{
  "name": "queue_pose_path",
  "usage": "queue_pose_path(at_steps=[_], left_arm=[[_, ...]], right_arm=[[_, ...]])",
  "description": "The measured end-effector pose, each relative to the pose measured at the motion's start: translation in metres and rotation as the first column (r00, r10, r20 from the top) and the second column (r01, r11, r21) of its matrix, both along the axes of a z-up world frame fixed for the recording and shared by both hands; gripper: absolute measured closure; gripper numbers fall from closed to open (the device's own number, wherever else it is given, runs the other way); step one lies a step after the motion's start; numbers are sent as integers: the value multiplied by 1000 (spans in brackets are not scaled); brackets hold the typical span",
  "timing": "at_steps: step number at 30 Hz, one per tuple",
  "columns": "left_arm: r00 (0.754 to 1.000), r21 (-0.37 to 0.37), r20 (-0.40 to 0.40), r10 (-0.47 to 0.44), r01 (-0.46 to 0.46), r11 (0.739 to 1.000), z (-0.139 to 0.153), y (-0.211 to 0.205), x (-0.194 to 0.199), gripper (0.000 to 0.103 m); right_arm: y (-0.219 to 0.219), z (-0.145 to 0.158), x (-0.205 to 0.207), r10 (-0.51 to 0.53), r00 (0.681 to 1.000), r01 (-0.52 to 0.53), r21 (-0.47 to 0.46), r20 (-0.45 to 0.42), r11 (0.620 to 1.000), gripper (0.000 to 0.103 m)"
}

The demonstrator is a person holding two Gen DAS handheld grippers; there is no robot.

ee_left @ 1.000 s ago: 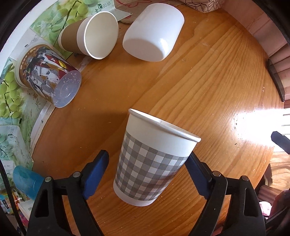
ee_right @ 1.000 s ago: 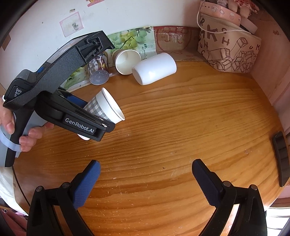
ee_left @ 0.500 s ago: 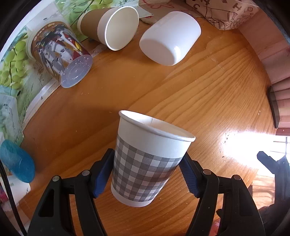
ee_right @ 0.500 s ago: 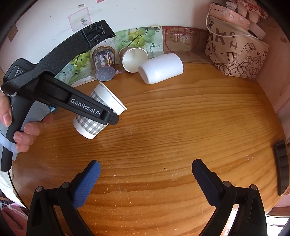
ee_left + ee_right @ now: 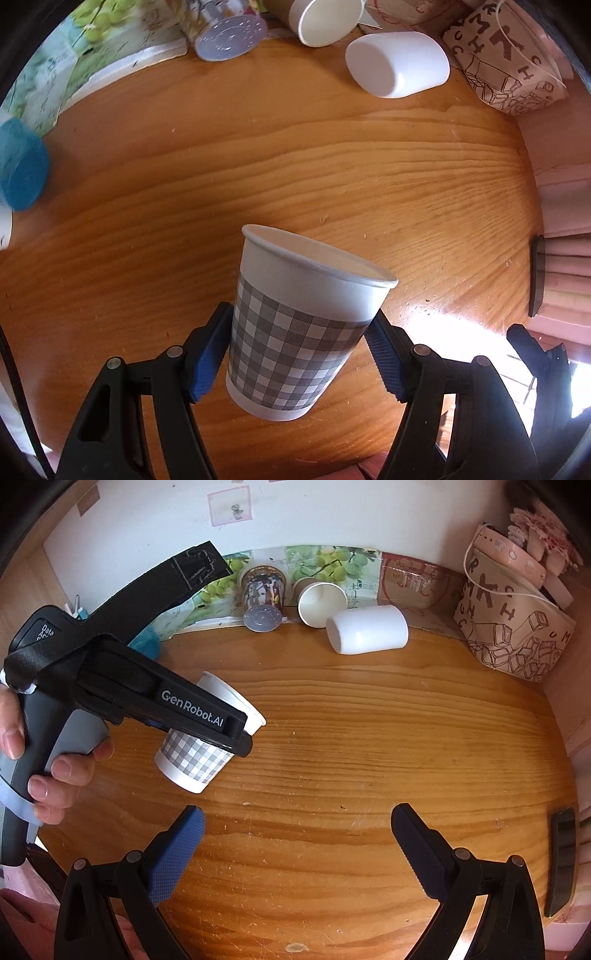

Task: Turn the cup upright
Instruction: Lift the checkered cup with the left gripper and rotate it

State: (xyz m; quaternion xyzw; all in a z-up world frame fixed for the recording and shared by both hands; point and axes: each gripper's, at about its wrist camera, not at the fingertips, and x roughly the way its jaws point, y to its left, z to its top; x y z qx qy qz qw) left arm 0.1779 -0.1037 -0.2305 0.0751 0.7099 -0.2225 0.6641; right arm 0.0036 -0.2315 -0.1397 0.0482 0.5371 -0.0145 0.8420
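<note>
A grey-and-white checked paper cup (image 5: pixel 295 328) is held between the blue pads of my left gripper (image 5: pixel 297 349), which is shut on it. The cup is mouth-up and tilted, above the wooden table (image 5: pixel 295 166). In the right wrist view the same cup (image 5: pixel 201 749) shows tilted, its base close to the table, partly hidden by the left gripper's body (image 5: pixel 147 698). My right gripper (image 5: pixel 295 845) is open and empty over the near middle of the table.
At the back lie a white cup (image 5: pixel 367 633), a brown paper cup (image 5: pixel 321 603) and a printed plastic cup (image 5: pixel 262 602), all on their sides. A blue cup (image 5: pixel 20 166) lies at the left. A patterned bag (image 5: pixel 513 627) stands back right. A dark phone-like object (image 5: pixel 561 860) lies at the right edge.
My left gripper closed on the checked cup and swung with it toward the near left of the table, lowering it and turning it more upright. The right gripper stayed open and drew back slightly.
</note>
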Motion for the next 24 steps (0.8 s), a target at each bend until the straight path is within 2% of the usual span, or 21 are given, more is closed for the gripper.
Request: queue_pose_path(at_steps=[6,7,13,24], left_arm=[[986,-49,-52,161,-164,985,10,38,-32,29],[981,-55,-56,186,-189,980,19,41,-42,29],[948,-102,-120,295,-308,946,30,54,-65,29],[931,-82,-110,347,-357,931,30,21,-86,29]], right_arm=[[5,2,-12,92,996,-92,-17,-5,996,2],[5,3,-14,103,995,-103,-16,-4,995,2],[9,8,-20,175,985,-175,-20,-2,984,2],[16,7,-23,256,967,-256,-23,-8,966,2]])
